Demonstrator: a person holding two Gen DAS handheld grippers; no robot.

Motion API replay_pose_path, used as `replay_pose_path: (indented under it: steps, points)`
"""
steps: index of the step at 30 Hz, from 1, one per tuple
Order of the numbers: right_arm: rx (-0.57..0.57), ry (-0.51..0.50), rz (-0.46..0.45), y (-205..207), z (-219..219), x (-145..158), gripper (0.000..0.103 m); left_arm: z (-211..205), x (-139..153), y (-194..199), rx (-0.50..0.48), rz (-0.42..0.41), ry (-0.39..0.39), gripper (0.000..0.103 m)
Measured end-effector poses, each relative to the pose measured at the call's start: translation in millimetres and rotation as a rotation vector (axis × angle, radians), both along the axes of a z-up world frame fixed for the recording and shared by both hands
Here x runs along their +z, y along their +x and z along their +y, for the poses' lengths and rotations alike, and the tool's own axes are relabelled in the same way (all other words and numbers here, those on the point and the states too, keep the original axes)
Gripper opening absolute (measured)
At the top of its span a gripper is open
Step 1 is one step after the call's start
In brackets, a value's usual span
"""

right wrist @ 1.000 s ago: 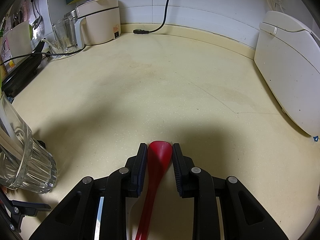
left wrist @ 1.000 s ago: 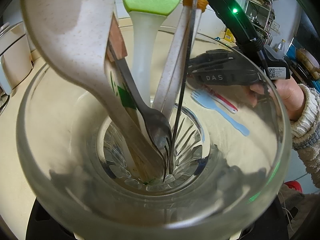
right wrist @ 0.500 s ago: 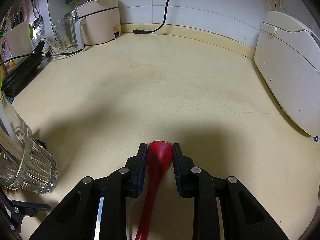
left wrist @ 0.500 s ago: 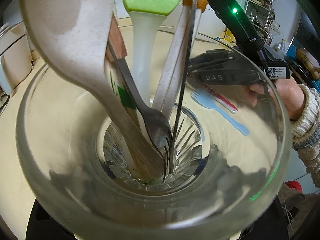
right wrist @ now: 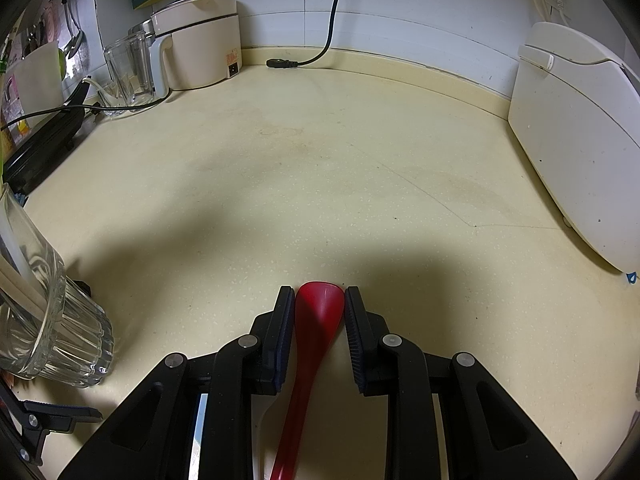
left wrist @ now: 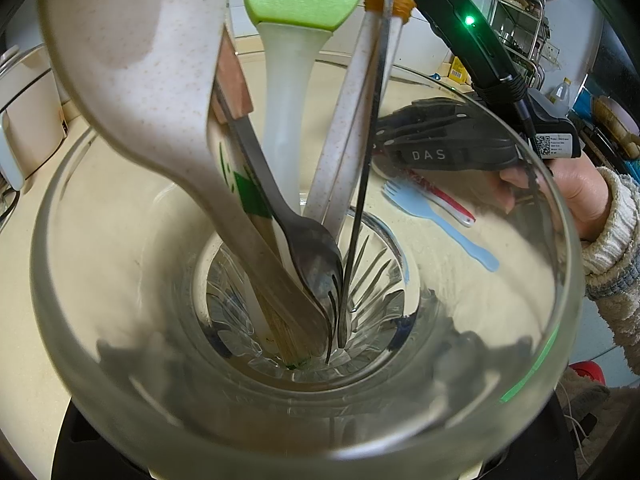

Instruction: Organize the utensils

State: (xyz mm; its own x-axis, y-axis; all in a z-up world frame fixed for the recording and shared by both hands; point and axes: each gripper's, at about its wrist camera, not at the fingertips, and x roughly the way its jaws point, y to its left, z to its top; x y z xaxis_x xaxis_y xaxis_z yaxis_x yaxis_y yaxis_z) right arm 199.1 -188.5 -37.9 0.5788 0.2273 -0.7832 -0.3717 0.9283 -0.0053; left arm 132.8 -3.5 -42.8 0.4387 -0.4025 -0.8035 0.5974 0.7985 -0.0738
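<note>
A clear ribbed glass (left wrist: 120, 208) fills the left wrist view. In it stand a speckled beige spoon (left wrist: 132, 64), a green-headed brush (left wrist: 296, 0), a metal fork (left wrist: 312, 256) and pale chopsticks (left wrist: 344, 152). My left gripper (right wrist: 88, 348) is shut on the glass (right wrist: 52, 320), which rests on the counter; one black finger (right wrist: 60, 416) shows by its base. My right gripper (right wrist: 320, 300) is shut on the bowl of a red spoon (right wrist: 316, 320), low over the counter. Through the glass I see the right gripper (left wrist: 384, 140) held by a hand (left wrist: 576, 192).
A light blue plastic fork (left wrist: 440, 220) and a red-and-white utensil (left wrist: 448, 202) lie on the cream counter (right wrist: 320, 160) beyond the glass. A white appliance (right wrist: 580, 140) stands at the right, a cream cooker (right wrist: 200, 48) and a glass jug (right wrist: 128, 72) at the back left. A black cable (right wrist: 304, 60) lies by the wall.
</note>
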Motion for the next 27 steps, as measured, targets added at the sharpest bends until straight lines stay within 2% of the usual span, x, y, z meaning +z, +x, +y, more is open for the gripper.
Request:
replay_pose_path:
  steps: [27]
  points:
    - [0.001, 0.003, 0.001, 0.4, -1.2, -0.3, 0.025, 1.1, -0.8, -1.4, -0.001, -0.003, 0.006, 0.086]
